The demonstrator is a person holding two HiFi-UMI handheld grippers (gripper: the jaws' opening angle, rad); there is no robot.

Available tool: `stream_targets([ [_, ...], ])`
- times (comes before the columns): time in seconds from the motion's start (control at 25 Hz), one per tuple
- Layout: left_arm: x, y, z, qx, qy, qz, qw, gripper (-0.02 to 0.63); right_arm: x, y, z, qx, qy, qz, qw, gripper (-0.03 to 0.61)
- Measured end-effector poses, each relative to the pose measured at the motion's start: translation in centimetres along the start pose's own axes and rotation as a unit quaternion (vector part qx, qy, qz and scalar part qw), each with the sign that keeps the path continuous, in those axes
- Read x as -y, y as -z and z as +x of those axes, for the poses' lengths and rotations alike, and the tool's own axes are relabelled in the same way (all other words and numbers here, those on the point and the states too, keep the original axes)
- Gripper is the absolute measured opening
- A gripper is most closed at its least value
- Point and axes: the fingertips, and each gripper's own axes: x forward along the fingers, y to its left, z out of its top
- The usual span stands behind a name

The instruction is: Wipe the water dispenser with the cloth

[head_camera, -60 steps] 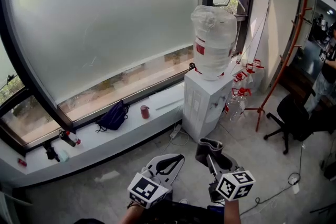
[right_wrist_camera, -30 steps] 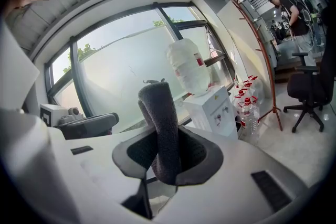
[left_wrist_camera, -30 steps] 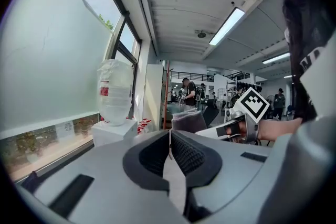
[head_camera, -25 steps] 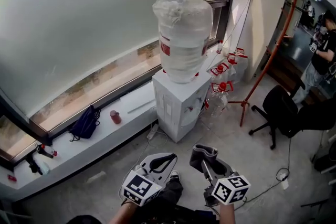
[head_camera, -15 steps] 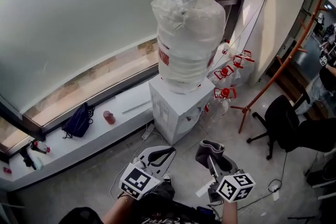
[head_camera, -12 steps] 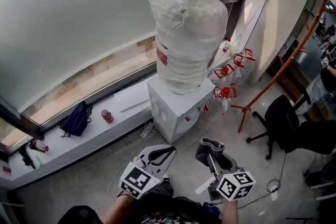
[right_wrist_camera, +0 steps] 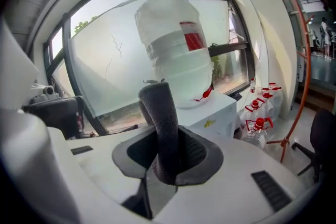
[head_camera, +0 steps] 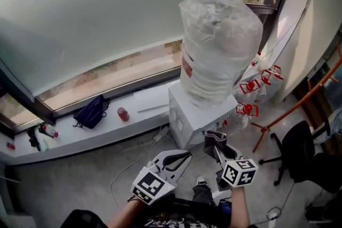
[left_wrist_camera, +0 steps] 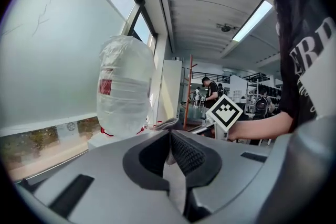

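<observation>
Before the window, cloth in hand, wiping not yet begun.
Right gripper (head_camera: 220,151) has its jaws clamped on the dark cloth (right_wrist_camera: 164,128), which stands upright between them, while the left gripper (head_camera: 175,159) shows jaws together on nothing. The white dispenser (head_camera: 199,115), a plastic-wrapped bottle (head_camera: 219,45) on top, stands against the sill (head_camera: 69,141) just ahead of both grippers. The cloth hangs clear of it and touches no face. By the look of it, the pickup is done and every surface is left to wipe.

The water dispenser (head_camera: 193,117) is white, its bottle (head_camera: 219,45) clear with a red label, the cloth (right_wrist_camera: 163,113) dark grey.
</observation>
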Motion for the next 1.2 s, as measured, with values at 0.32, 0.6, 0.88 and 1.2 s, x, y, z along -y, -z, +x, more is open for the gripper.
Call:
stream_targets([
  [0.32,-1.5,-1.3,4.3,0.003,-0.106,-0.034,0.9938,0.021,2.0,0.1,10.5,-0.1,-0.087,-0.086,0.987,0.103],
  [0.6,-1.0,-2.3,7.4,-0.003,-0.176,-0.042,0.9834,0.021,8.0,0.3,15.1,-0.137,-0.092,-0.084,0.983,0.104],
  [0.88,0.1,-1.9,8.7,-0.01,-0.231,-0.054,0.9713,0.021,15.0,-2.2,15.0,-0.117,-0.089,-0.07,0.987,0.105],
  [1.2,2.2,-3.0,9.8,0.002,-0.261,-0.054,0.9637,0.021,24.5,-5.1,14.6,-0.104,-0.03,-0.073,0.991,0.104],
])
